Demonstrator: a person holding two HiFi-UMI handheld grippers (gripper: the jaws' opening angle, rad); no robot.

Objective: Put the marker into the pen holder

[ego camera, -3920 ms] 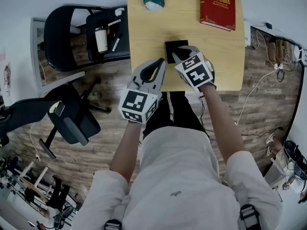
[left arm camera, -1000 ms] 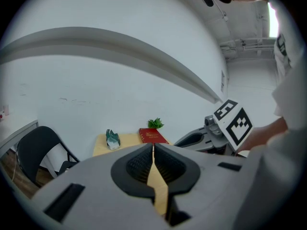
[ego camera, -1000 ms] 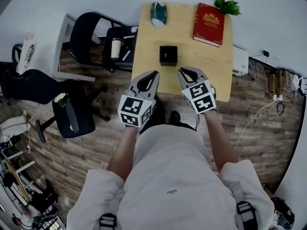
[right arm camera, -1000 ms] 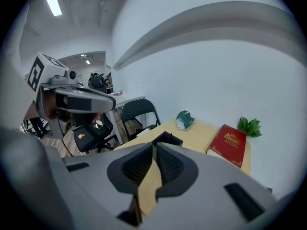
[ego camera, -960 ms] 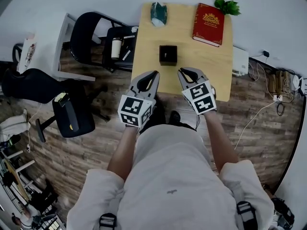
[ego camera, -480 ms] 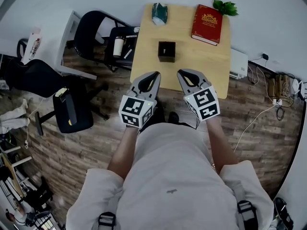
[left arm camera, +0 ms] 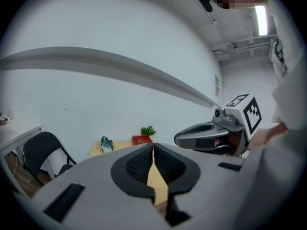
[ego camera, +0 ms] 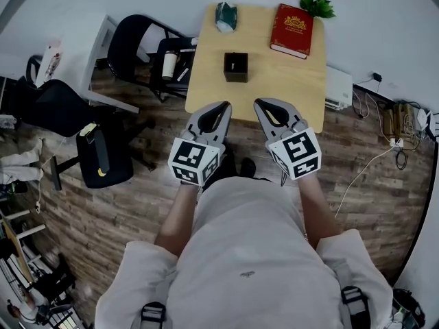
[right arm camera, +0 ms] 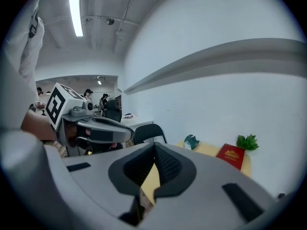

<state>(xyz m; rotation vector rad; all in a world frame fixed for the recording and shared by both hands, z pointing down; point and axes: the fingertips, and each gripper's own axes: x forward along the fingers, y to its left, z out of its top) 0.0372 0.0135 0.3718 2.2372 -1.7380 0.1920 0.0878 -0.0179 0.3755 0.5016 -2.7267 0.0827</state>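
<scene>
Wooden table (ego camera: pixel 288 81) bears pen holder (ego camera: pixel 235 66), red book (ego camera: pixel 293 20); left gripper (ego camera: pixel 226 104), right gripper (ego camera: pixel 258 102) (both closed, empty) hang before it.

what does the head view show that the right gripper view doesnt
Only the head view: the black pen holder standing on the table, the wood floor, a dark office chair and the person's torso.

Only the right gripper view: the ceiling light strip, and a close look showing that the right claw is shut with nothing in it.

Both: the table, the red book, the green plant and the left claw.
</scene>
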